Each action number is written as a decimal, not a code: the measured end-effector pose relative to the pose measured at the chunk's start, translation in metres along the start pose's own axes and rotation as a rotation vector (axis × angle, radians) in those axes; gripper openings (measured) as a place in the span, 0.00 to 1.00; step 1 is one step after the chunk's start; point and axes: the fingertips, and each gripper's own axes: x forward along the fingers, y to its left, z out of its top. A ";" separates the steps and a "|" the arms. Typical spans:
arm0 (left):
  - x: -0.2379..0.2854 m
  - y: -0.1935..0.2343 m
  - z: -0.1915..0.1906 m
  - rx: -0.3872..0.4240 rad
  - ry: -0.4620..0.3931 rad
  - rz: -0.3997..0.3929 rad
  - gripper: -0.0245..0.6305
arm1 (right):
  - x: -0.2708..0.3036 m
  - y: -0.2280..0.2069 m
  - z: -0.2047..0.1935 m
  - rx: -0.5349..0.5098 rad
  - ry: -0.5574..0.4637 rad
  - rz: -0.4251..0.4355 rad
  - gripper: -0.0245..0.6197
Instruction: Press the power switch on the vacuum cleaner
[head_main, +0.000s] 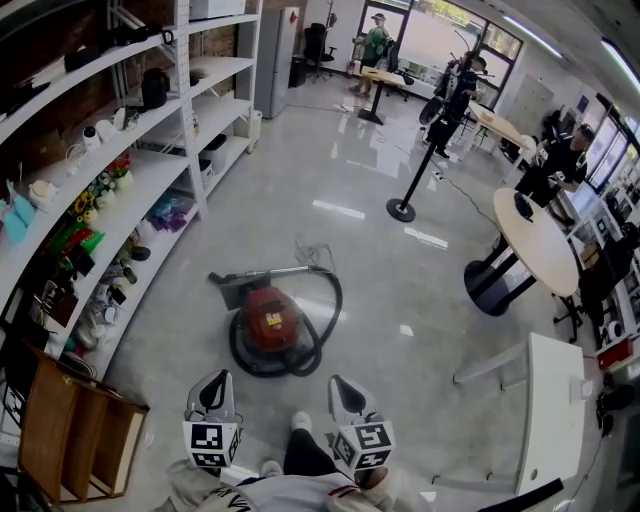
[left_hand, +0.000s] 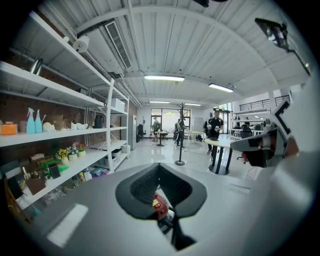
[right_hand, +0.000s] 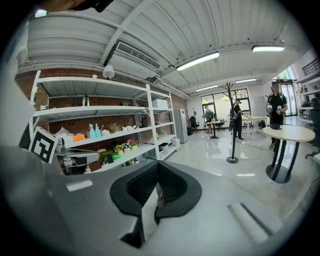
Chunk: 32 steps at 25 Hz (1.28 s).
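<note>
**One vacuum on the floor, two empty grippers held short of it**

A single red vacuum sits on the glossy grey floor, roughly in the middle of the head view. Its one black hose loops around the body, and one grey wand lies just behind it, ending in a dark floor head. I cannot make out the power switch.

Nearer the person than the vacuum, and apart from it, are the two grippers. The left gripper is toward the vacuum's left and the right gripper toward its right, both pointing at it. In each gripper view the jaws are drawn together, with only a thin slit between the black pads. Neither holds anything. A bit of the red vacuum shows through the left slit and bare floor through the right.

Left of the vacuum runs one long white shelf unit crowded with small goods, with one wooden crate at its near end. Beyond the vacuum stands one black post on a round base. To the right are one round table and one white table. Three people can be made out far beyond the vacuum.
</note>
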 end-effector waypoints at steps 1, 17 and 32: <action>0.005 -0.001 0.001 -0.007 0.000 -0.001 0.04 | 0.004 -0.003 0.002 0.001 0.003 0.001 0.04; 0.070 0.001 0.018 0.002 0.056 0.073 0.04 | 0.075 -0.048 0.025 0.011 0.043 0.093 0.04; 0.118 -0.005 0.033 0.013 0.062 0.134 0.04 | 0.122 -0.086 0.035 0.010 0.056 0.166 0.04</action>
